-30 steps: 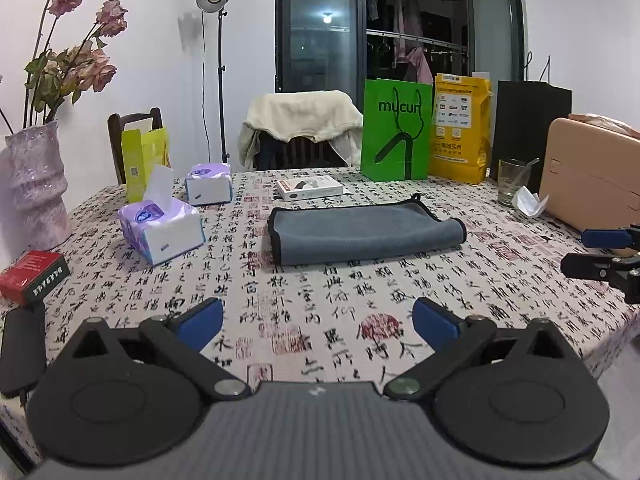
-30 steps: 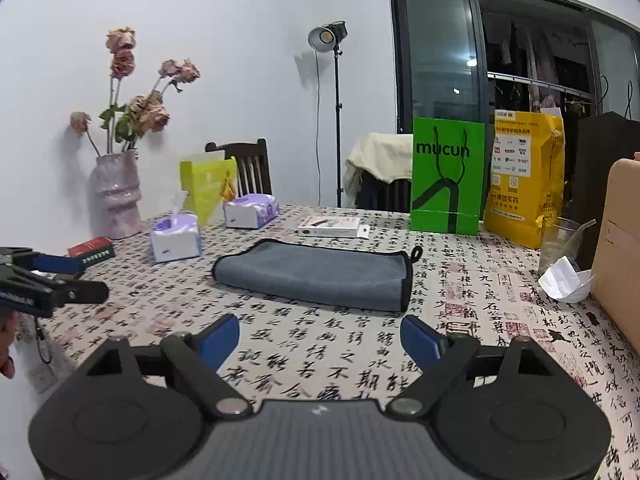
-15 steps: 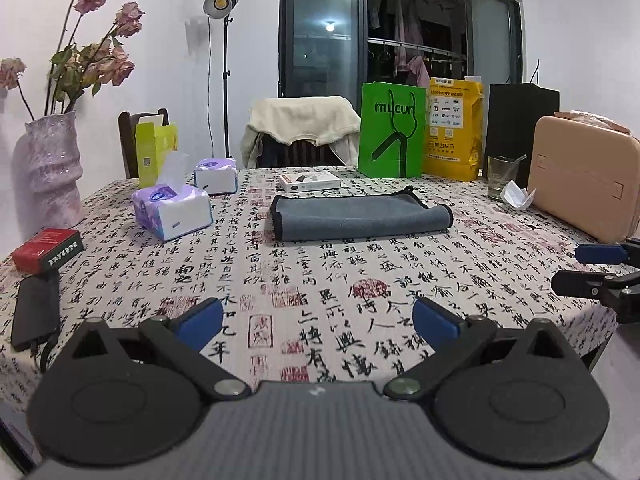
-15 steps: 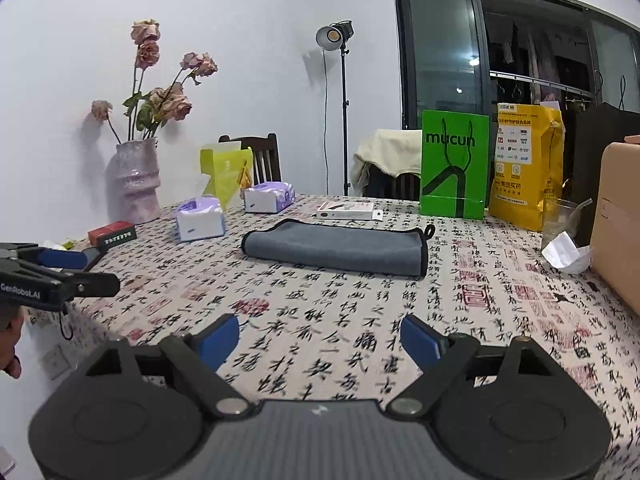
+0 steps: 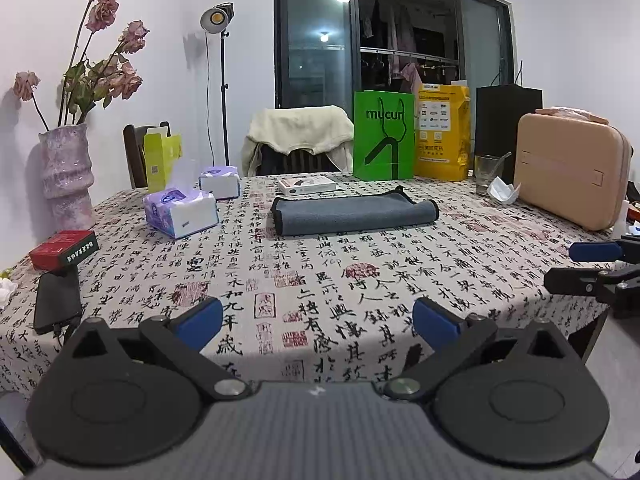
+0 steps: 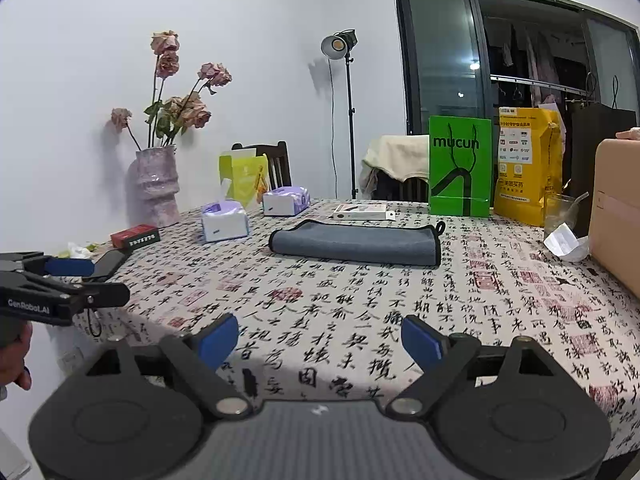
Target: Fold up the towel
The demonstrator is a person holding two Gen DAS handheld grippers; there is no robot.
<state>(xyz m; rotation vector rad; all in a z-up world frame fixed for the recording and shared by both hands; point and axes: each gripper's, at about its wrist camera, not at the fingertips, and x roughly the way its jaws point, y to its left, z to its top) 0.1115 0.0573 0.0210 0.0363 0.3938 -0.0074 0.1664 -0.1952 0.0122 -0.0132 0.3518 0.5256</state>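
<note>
A table (image 5: pixel 360 280) under a script-printed cloth filled the room's front. The towel (image 5: pixel 354 215) lay mid-table, already folded into a flat strip; little seemed left. Left gripper (image 5: pixel 316 320) and right gripper (image 6: pixel 320 338) hung at the near edge, both released and empty. One towel, two tissue packs (image 5: pixel 181 212).

You have one towel (image 5: pixel 354 216) on the table, grey with a dark bound edge. It lies flat, already folded into a long narrow band, its length running left to right across your view. A small dark loop sticks out at its far right corner. The right end is a rounded fold; the left end shows the bound edges stacked.
</note>
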